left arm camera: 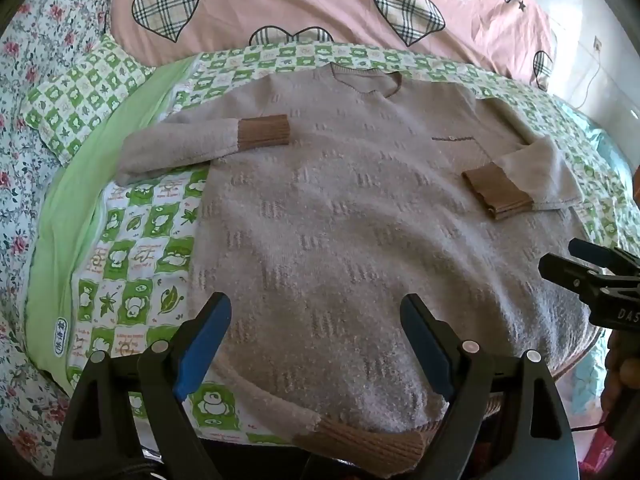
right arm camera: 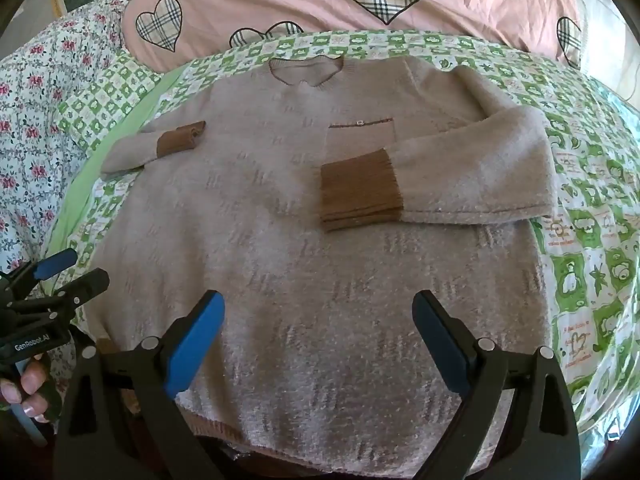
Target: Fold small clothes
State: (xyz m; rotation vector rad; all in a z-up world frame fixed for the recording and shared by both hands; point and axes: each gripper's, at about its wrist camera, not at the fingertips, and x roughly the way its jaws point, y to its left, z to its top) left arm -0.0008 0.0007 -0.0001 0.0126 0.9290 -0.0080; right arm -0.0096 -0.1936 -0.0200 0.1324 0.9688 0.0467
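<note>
A small beige knit sweater with brown cuffs and hem lies flat, front up, on a green-and-white checked cloth. Both sleeves are folded inward over the chest: the left cuff and the right cuff. It also shows in the right wrist view. My left gripper is open and empty above the sweater's lower left part near the hem. My right gripper is open and empty above the lower right part. Each gripper shows at the edge of the other's view.
A pink quilt with plaid hearts lies behind the sweater. A floral sheet covers the bed at the left. A checked pillow sits at the back left. A white wall with a cable is at the right.
</note>
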